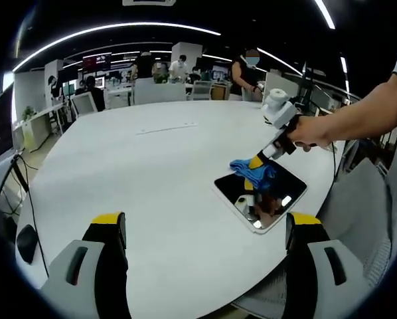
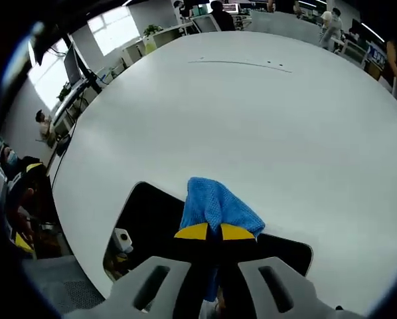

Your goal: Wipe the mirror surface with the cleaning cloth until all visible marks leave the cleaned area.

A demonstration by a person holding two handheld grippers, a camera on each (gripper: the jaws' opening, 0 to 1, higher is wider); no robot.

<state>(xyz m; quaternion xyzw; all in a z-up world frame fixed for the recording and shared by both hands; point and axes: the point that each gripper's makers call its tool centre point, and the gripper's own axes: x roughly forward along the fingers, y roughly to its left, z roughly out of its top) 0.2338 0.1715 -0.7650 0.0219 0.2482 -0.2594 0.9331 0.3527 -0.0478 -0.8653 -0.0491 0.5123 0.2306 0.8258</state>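
Bright ceiling strips; fisheye-warped edges

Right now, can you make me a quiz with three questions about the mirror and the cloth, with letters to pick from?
1. Where does the mirror lie?
A. on the white table
B. on a chair
C. on the floor

2. What colour is the cleaning cloth?
A. red
B. blue
C. green

3. What is the right gripper doing?
A. hanging open
B. holding a cup
C. pinching the cloth

Answers: 1 A, the mirror lies flat near the table's edge. 2 B, the cloth looks bright blue in both views. 3 C, its yellow-tipped jaws meet on the cloth, over the mirror.
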